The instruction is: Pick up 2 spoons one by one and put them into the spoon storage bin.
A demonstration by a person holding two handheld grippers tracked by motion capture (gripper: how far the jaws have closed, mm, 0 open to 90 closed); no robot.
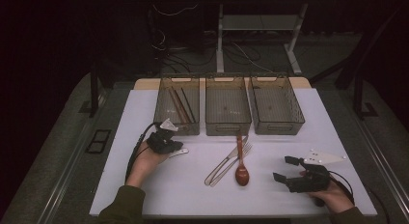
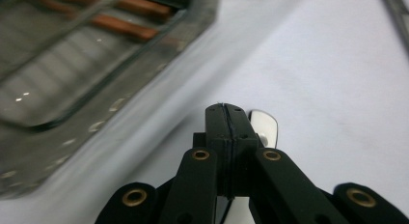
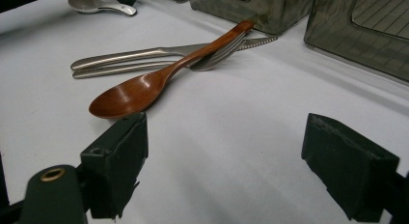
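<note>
dark floor and tangled cables are lying behind a white table (image 1: pixel 173 185), and three clear bins are standing in a row along its far edge. the left bin (image 1: pixel 179 108) is holding several wooden chopsticks (image 1: pixel 182 105); the middle bin (image 1: pixel 227 107) and the right bin (image 1: pixel 276 106) are sitting beside it. a person's left gripper (image 1: pixel 170 141) is hovering just near the left bin's front wall, its jaws pressed together, and in the left gripper view (image 2: pixel 225 119) they are gripping a small metal spoon (image 2: pixel 264 126) whose shiny end is poking out to one side. near the table's middle a wooden spoon (image 1: pixel 240 166) is lying with its handle across a fork (image 1: pixel 231 162) and a knife (image 1: pixel 223 164), which are lying side by side. the right gripper (image 1: pixel 285 169) is resting low at the near right, its jaws standing wide apart with nothing between them, pointing toward the wooden spoon.
</note>
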